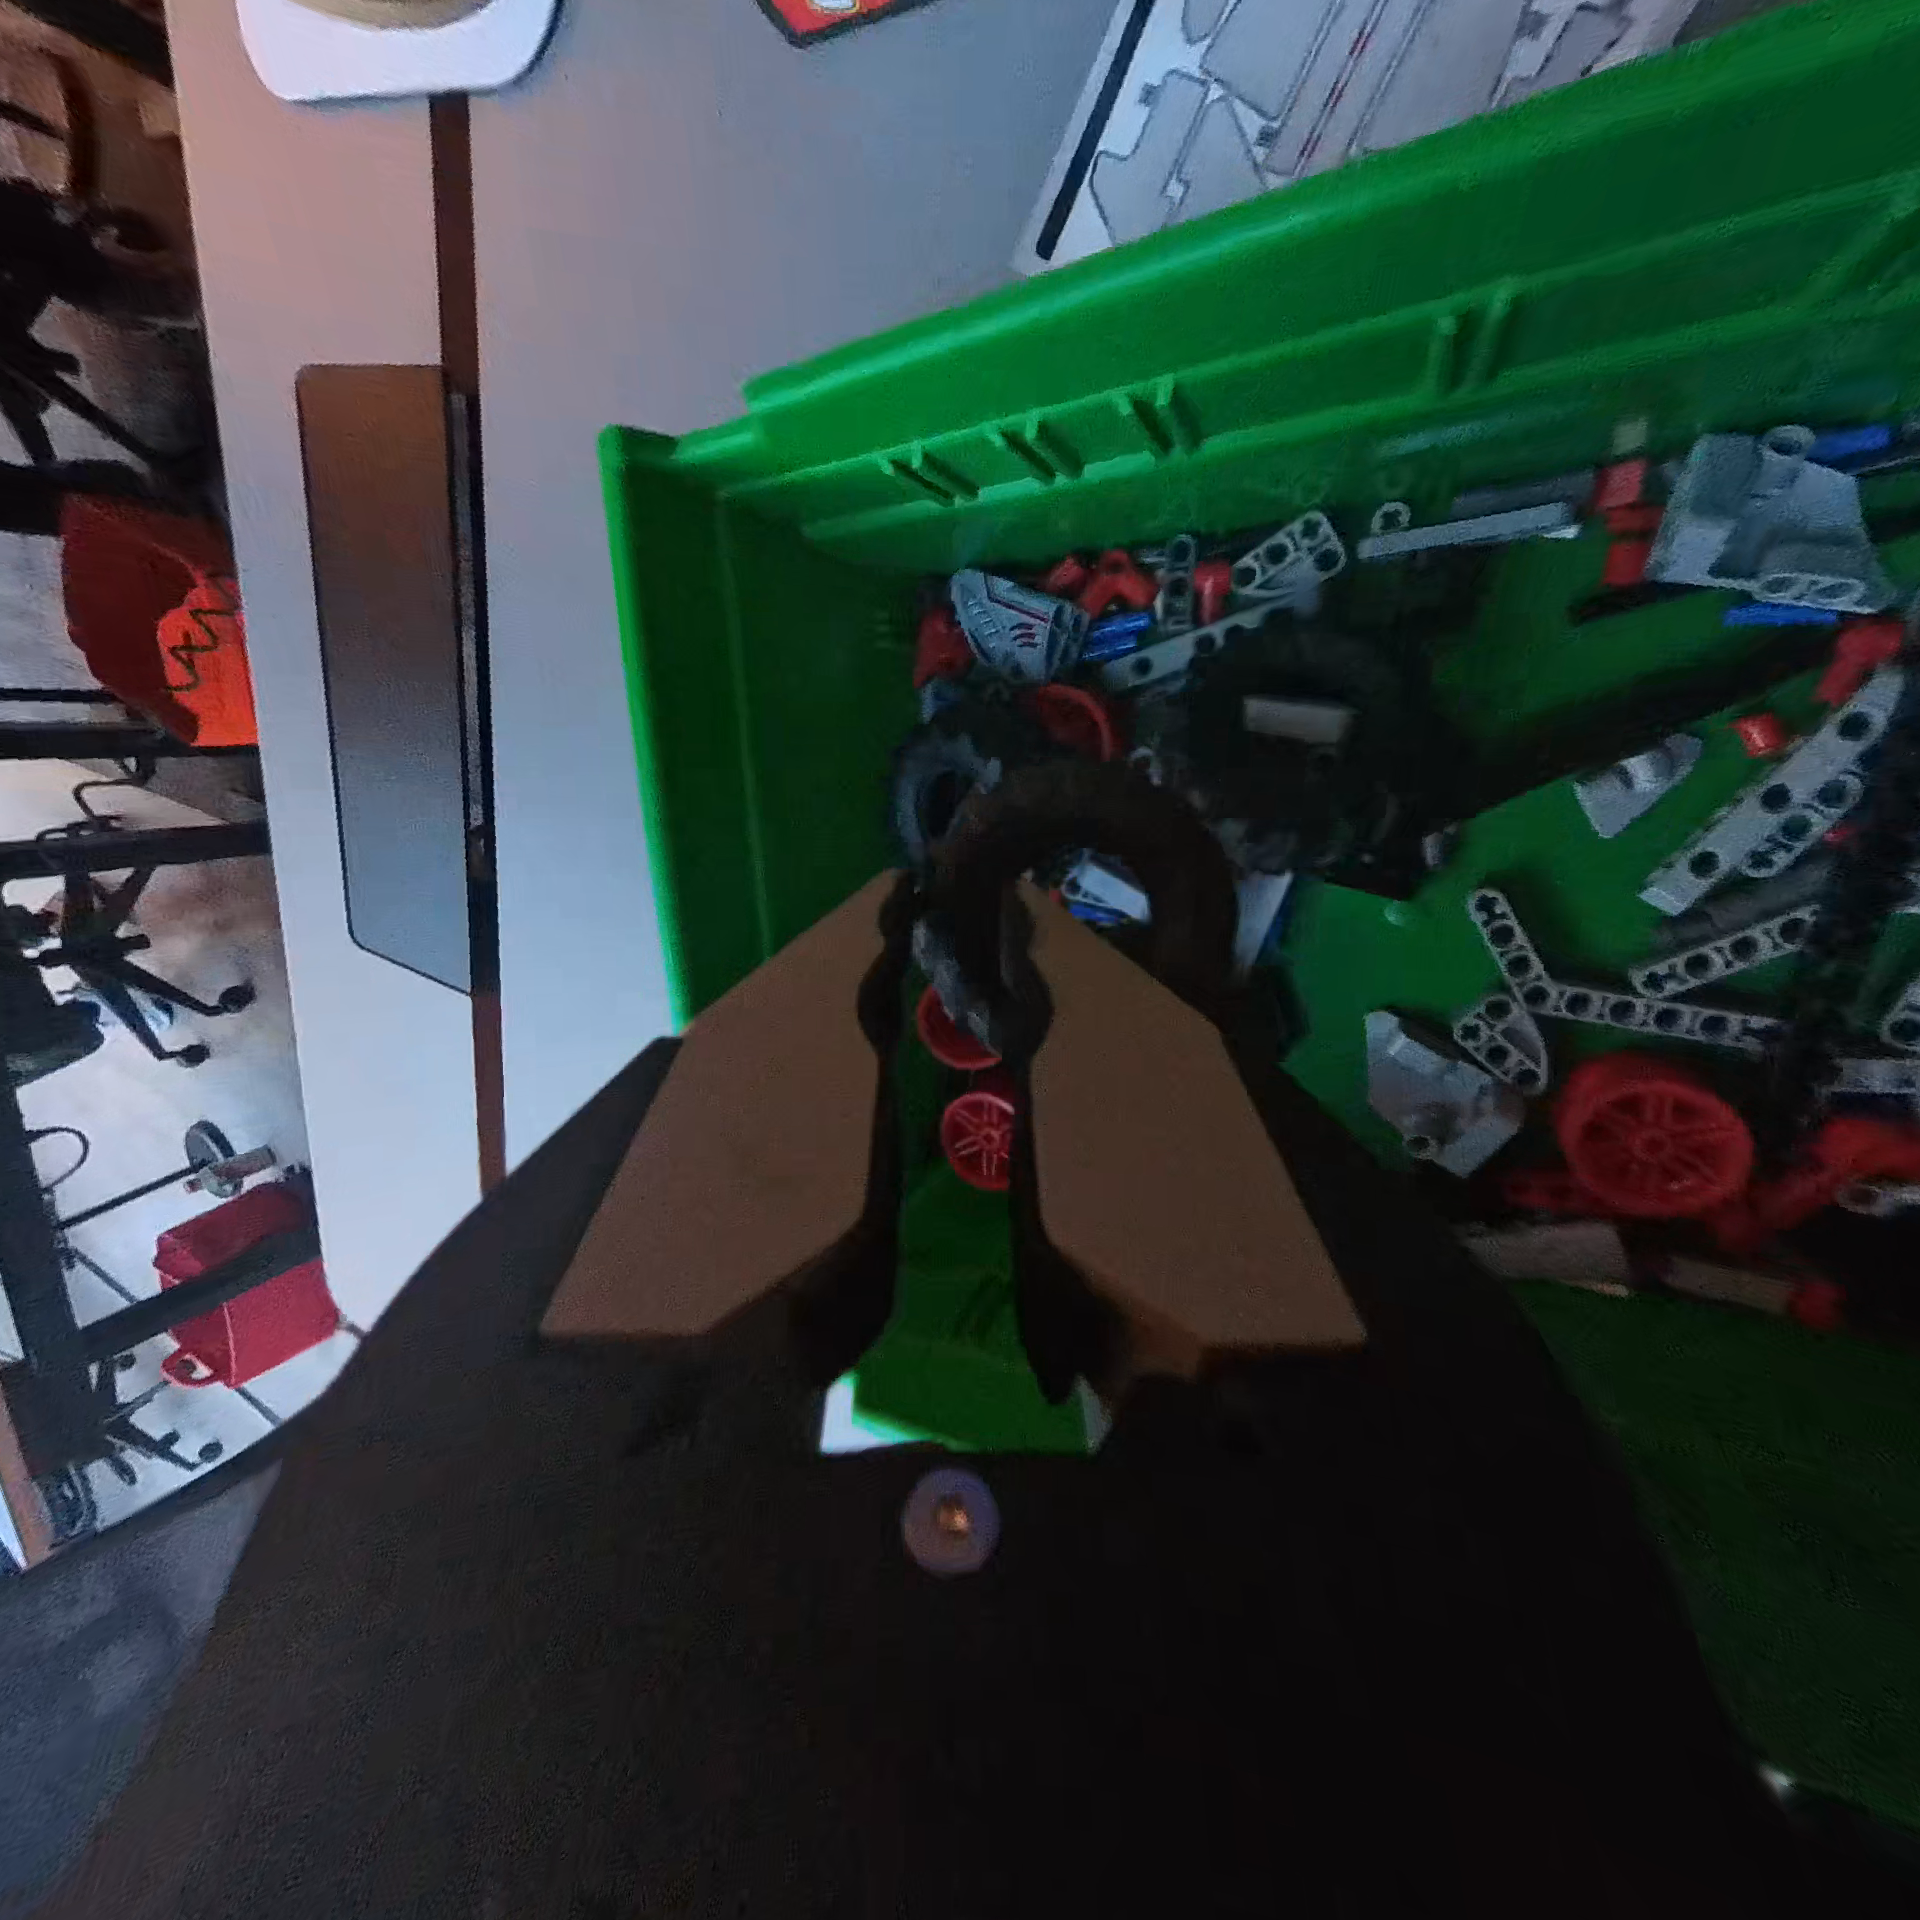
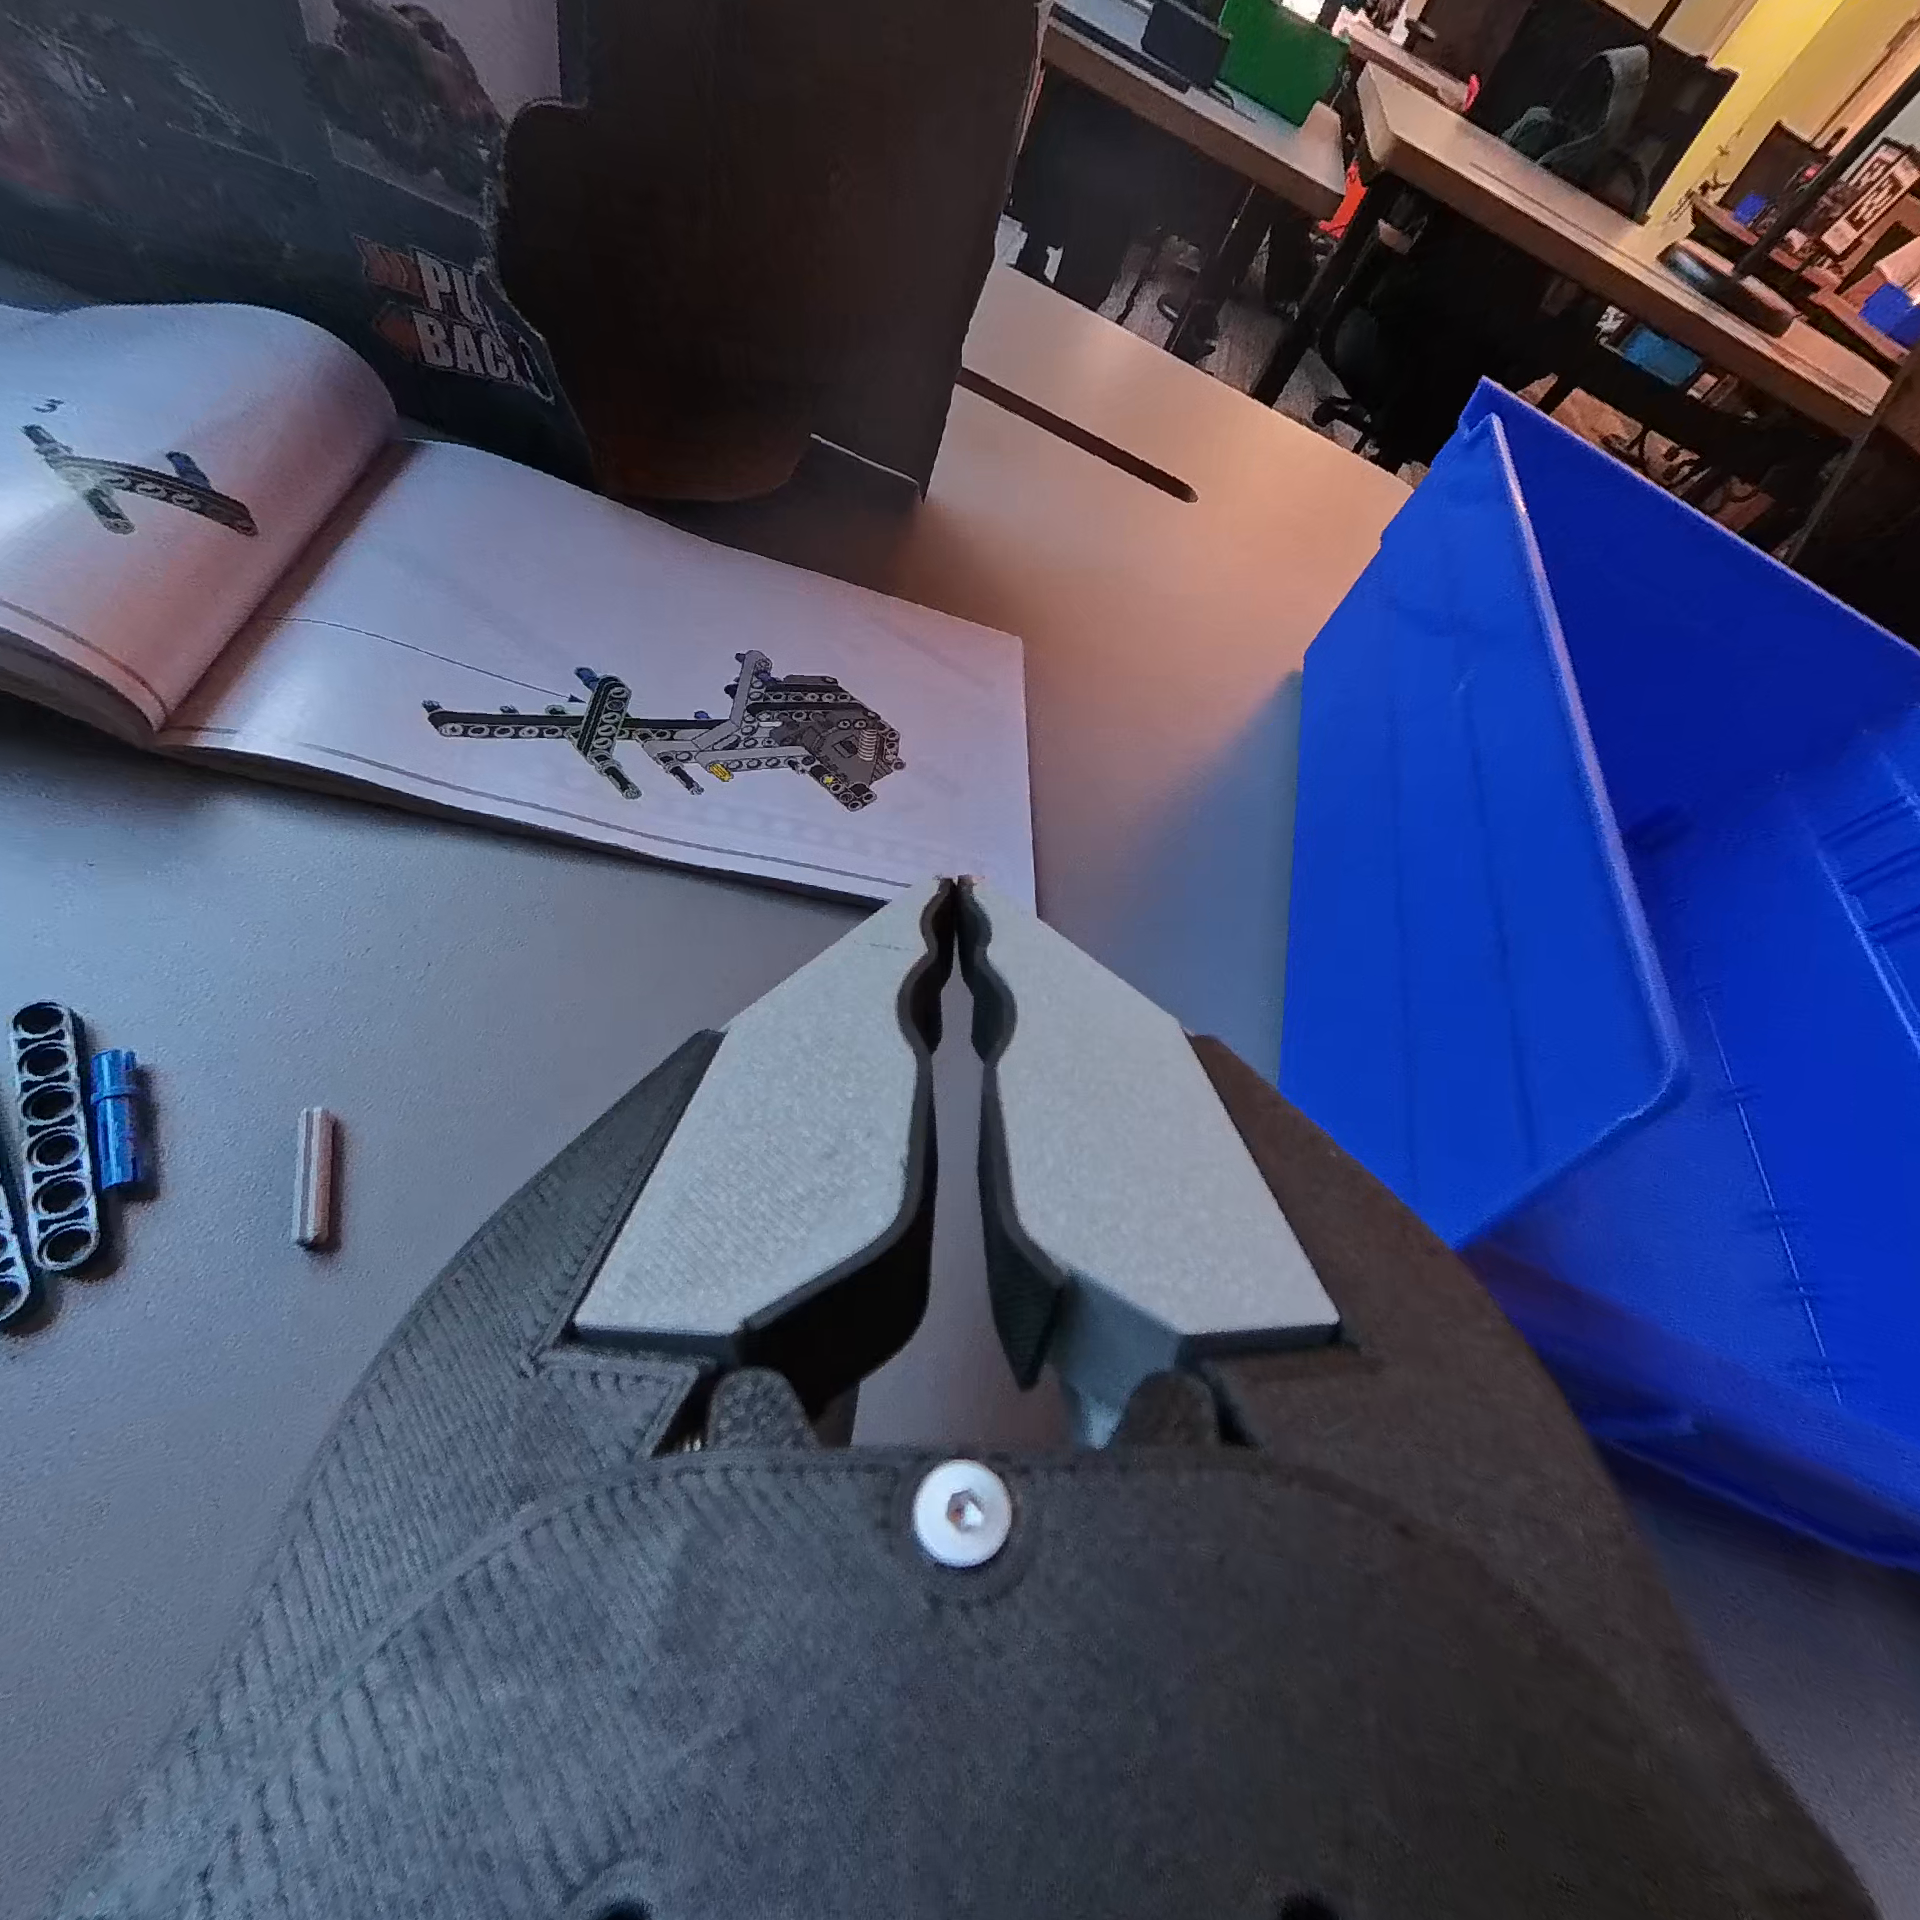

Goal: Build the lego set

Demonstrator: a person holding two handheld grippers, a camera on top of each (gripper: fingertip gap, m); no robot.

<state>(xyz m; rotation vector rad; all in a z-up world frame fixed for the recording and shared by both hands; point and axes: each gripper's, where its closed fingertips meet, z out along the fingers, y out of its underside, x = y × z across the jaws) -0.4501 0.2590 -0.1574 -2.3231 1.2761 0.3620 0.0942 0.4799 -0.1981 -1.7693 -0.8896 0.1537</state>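
In the left wrist view my left gripper (image 1: pixel 961 925) is shut on the rim of a black rubber tyre (image 1: pixel 1101 831) and holds it above the green bin (image 1: pixel 727 665). The bin holds many loose parts: grey beams (image 1: pixel 1756 821), red wheel hubs (image 1: pixel 1654 1135) and grey panels (image 1: pixel 1766 530). In the right wrist view my right gripper (image 2: pixel 956 885) is shut and empty, its tips over the near edge of the open instruction booklet (image 2: pixel 520 665). Black beams (image 2: pixel 50 1132), a blue pin (image 2: pixel 116 1117) and a grey axle (image 2: pixel 314 1174) lie on the table at the left.
An empty blue bin (image 2: pixel 1507 883) stands close to the right of my right gripper. The set's box (image 2: pixel 312 208) stands behind the booklet. In the left wrist view the white table's edge (image 1: pixel 270 727) runs along the left, with chairs and the floor beyond.
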